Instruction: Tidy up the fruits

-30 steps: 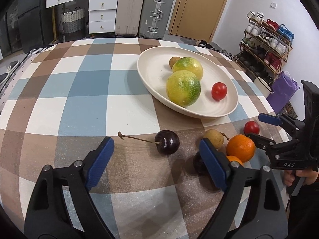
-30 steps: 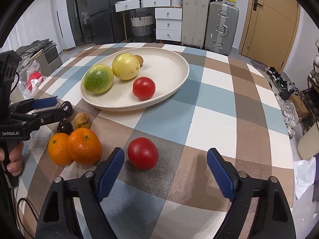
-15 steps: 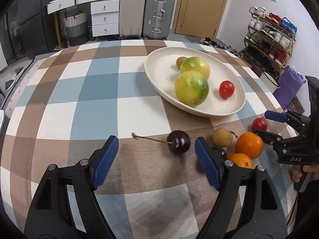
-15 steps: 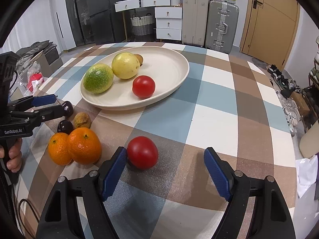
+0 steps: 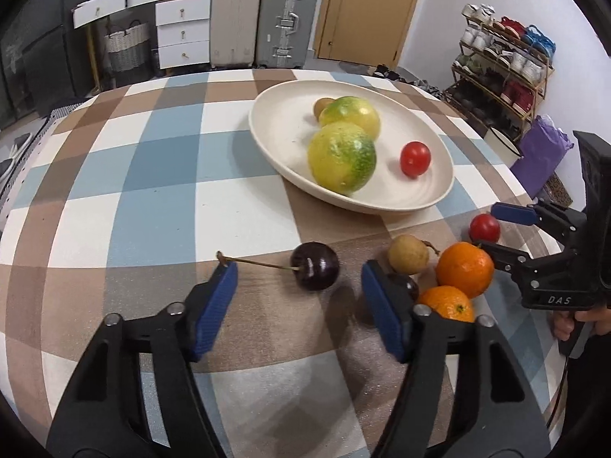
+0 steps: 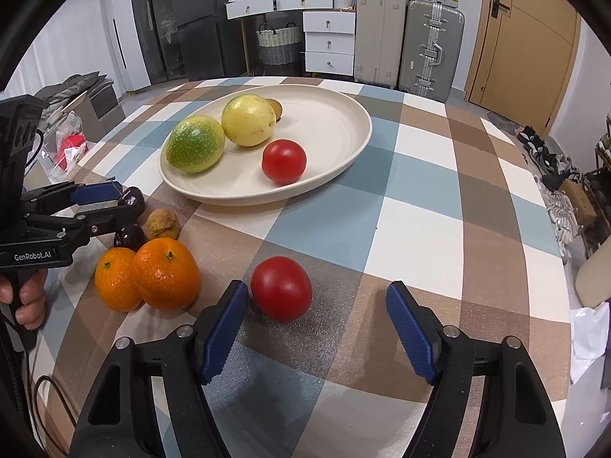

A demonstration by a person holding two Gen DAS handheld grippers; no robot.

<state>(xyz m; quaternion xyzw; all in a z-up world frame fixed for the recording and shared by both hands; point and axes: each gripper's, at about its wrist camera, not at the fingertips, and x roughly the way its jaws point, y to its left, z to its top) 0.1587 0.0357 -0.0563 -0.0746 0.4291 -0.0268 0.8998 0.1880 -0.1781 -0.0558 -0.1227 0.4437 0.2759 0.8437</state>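
On the checked table [image 5: 160, 191], closing left hand-held gripper [image 5: 299, 297] flanks the cherry [image 5: 315, 266], untouched.

We look down along each gripper's fingers, close over the checked tablecloth [image 5: 160, 198], the left wrist view facing rightward, the right one leftward, both sharing the cream plate [image 5: 439, 194] [image 6: 343, 160] and fruit cluster.

Second dark cherry [image 5: 404, 285] mostly hidden behind the left gripper's right finger [image 5: 382, 315]. Lower orange [image 5: 446, 303] partly covered by that arm. Small brown fruit [image 5: 322, 108] at 12 o'clock in the plate [image 5: 275, 145], half hidden behind the yellow-green fruit [image 5: 349, 114]. Person's hand [image 5: 584, 324] cut off at 3 o'clock edge. Shoes on rack [image 5: 504, 57] too small to tell apart.
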